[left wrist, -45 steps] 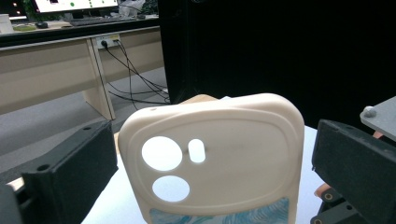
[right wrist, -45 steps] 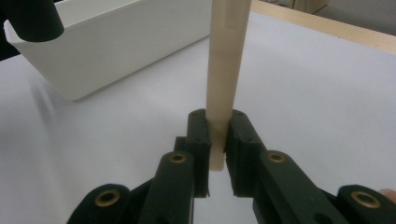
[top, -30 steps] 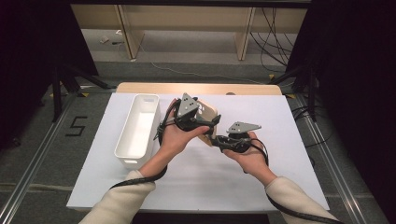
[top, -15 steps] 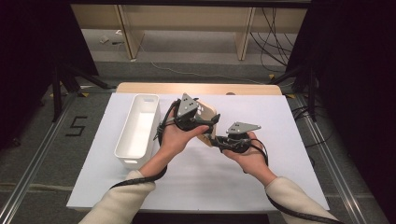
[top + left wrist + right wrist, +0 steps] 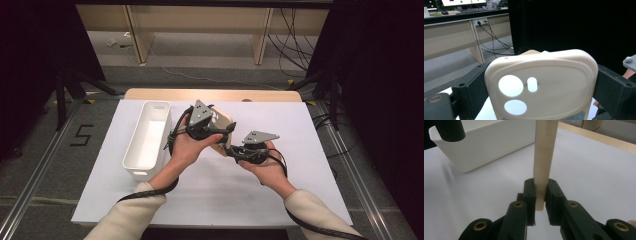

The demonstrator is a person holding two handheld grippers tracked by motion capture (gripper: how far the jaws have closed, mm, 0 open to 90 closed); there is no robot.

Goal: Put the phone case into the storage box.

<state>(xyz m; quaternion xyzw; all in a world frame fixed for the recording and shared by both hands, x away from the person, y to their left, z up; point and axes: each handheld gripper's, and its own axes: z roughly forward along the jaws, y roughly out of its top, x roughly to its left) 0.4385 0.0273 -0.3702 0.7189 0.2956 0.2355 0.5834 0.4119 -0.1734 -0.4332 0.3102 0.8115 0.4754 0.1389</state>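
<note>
A cream phone case (image 5: 554,75) with camera cut-outs is held in the air above the white table (image 5: 305,135) between both grippers. My left gripper (image 5: 221,131) is shut on it across its width, one black jaw on each long side. My right gripper (image 5: 540,193) is shut on the case's lower edge, and the case (image 5: 544,150) stands edge-on and upright from its jaws. In the high view the case (image 5: 223,119) shows partly behind the left gripper, with the right gripper (image 5: 230,149) just below and right of it. A hand holds each gripper.
A long white bin (image 5: 147,137) lies on the table to the left of the hands, its inside bare where it shows. The bin (image 5: 484,142) stands beyond the case in the right gripper view. A wooden edge (image 5: 210,94) runs along the table's far side.
</note>
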